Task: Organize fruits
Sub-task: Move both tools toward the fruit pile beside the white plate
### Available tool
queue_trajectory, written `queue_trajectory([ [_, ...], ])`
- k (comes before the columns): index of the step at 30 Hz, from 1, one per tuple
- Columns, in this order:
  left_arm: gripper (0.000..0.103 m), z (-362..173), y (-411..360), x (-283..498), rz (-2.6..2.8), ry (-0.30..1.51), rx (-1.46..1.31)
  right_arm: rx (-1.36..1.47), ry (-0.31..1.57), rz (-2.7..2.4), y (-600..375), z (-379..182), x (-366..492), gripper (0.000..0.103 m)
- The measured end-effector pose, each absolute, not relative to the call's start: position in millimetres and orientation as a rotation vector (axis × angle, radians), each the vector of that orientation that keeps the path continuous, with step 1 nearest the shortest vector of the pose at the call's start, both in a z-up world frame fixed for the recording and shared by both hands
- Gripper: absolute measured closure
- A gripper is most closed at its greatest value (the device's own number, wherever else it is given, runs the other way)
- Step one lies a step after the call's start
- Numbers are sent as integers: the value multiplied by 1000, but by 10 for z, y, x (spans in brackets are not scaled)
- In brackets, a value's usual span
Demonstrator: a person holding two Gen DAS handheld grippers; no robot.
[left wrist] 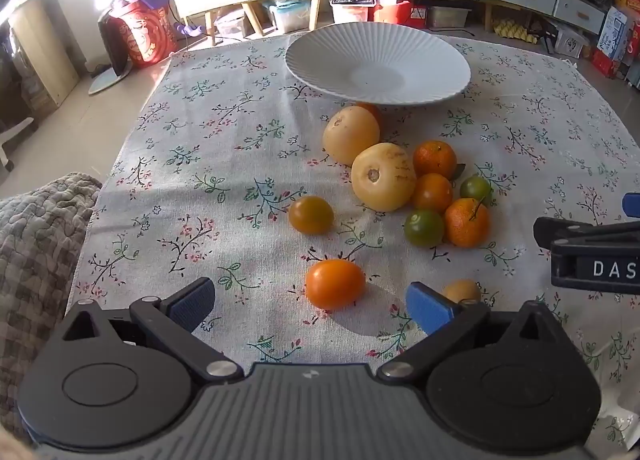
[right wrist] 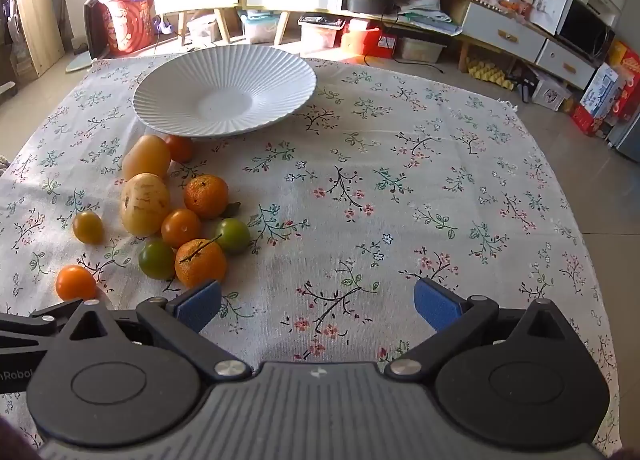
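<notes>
A: Jaws on both units stood apart, nothing between them. Left gripper (left wrist: 310,304) sat low with the orange cherry tomato (left wrist: 335,283) just ahead of its pads. Right gripper (right wrist: 318,306) hung over bare floral tablecloth (right wrist: 400,180).

B: Fruit location?

A: Loose cluster near-left of the white ribbed plate (right wrist: 224,90), which held nothing; two pale melons (left wrist: 383,176), mandarins, green tomatoes.

B: Handling?

A: Tomato judged light, smooth, easily bruised, apt to roll. Grip across its middle, gently.

White plate (right wrist: 224,90); floral tablecloth (right wrist: 400,180)
</notes>
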State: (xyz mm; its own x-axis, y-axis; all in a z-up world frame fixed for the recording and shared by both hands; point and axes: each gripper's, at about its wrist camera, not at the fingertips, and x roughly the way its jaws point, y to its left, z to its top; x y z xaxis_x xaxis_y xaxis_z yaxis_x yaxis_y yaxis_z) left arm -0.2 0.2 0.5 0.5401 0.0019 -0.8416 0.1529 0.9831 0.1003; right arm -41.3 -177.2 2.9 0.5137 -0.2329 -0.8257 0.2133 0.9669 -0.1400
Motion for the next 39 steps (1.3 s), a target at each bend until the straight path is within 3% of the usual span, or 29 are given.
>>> queue_trajectory([
  [39,4,13,131,87,-29,991,151,-40,986,-240,-1627,69,-338,0],
])
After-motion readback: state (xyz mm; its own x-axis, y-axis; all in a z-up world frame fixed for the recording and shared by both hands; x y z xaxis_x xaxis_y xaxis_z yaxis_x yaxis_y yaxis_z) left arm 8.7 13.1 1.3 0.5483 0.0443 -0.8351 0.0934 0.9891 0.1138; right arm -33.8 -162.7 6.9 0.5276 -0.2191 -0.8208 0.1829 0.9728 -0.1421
